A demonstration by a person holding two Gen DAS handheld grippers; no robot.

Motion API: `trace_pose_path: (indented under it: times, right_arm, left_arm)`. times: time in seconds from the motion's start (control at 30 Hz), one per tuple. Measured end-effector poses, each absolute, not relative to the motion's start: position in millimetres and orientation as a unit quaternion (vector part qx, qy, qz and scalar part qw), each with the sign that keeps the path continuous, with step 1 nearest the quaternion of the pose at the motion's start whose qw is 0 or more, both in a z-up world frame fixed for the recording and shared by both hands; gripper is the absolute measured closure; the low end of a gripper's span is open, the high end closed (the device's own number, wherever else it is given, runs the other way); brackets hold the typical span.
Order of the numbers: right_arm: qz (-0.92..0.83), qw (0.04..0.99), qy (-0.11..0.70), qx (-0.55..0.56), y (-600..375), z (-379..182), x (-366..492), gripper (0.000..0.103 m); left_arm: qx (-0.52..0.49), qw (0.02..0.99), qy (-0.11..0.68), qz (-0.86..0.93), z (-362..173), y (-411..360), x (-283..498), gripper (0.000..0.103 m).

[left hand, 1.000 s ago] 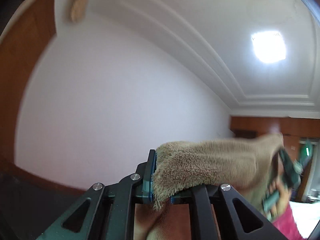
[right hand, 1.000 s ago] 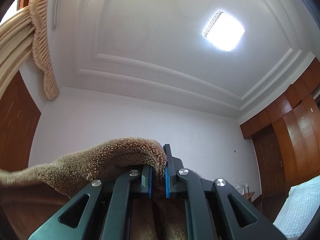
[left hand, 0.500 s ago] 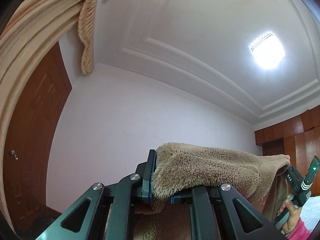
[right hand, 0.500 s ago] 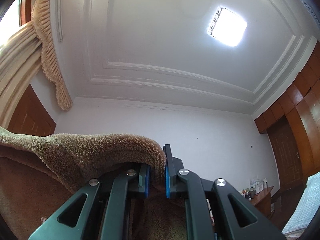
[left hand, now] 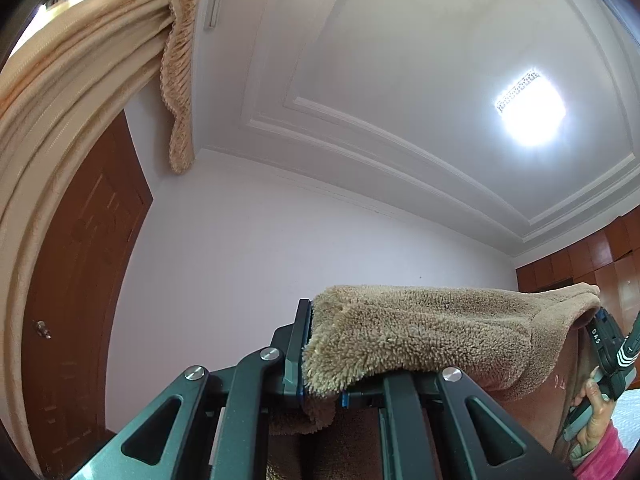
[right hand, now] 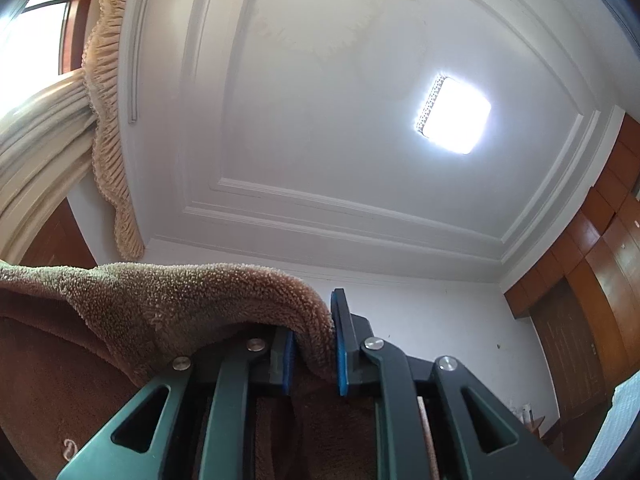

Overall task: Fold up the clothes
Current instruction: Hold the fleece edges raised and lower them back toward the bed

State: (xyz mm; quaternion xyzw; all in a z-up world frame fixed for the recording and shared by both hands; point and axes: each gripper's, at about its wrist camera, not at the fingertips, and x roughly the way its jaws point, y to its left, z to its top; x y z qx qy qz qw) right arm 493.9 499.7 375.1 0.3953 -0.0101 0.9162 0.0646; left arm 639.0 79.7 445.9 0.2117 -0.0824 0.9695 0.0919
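Both grippers tilted upward toward ceiling and far wall; no table, bed top or other carrying surface under the garment in either view, so placement given relative to the grippers only.

Fleece garment (left hand: 432, 332), tan pile outside and brown lining beneath, hanging in the air, stretched as a band between the two tools. Long axis roughly level, running from left gripper (left hand: 324, 354) rightward to right gripper (left hand: 600, 344), seen near the right edge of the left wrist view with the person's hand (left hand: 596, 412) and pink sleeve (left hand: 604, 452) below it.

Left fingers pressed together on one end of the upper hem, pile bulging over the right finger. Grip looks firm.

Right gripper (right hand: 314, 350): jaws opening, fleece edge (right hand: 200, 300) lying between the blue pads (right hand: 341, 356), a sliver of gap showing on the left pad side. Pad pressure judged gone or nearly gone; cloth draped over the left finger and trailing left.

Key relation: cloth lies directly between both finger pairs, the rest hanging below, out of view. Left hand alone carrying load if release completes; right corner likely to drop.

Room: open air ahead and above; curtain (left hand: 80, 92) and door (left hand: 84, 280) far left, wardrobe (right hand: 592, 280) far right, all well apart. A white patch of bedding (right hand: 616, 432) at lower right.
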Motion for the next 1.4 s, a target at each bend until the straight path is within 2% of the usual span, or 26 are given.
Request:
trace_pose_path:
  times: [0.2,0.33,0.73,0.93,1.2,1.4]
  right_arm:
    - [0.909,0.058,-0.025,0.412,491,376,517,0.079]
    - [0.902,0.055,-0.022,0.428,489,375,538,0.069]
    - [0.882,0.064,-0.04,0.466,480,392,575,0.069]
    - [0.883,0.081,-0.055,0.459,476,396,568,0.069]
    - [0.909,0.118,-0.11,0.383,459,383,491,0.069]
    - [0.948,0.099,-0.137,0.27,454,358,389,0.069]
  left_arm:
    - [0.233,0.073,-0.077,0.967,457,73,659,0.091]
    - [0.252,0.071,-0.079,0.962,461,70,676,0.091]
    - [0.295,0.055,-0.057,0.952,461,70,711,0.091]
    - [0.266,0.056,-0.036,0.962,458,65,698,0.091]
    - [0.161,0.024,-0.024,0.986,440,69,606,0.091]
    - [0.048,0.007,-0.027,0.998,417,80,487,0.091]
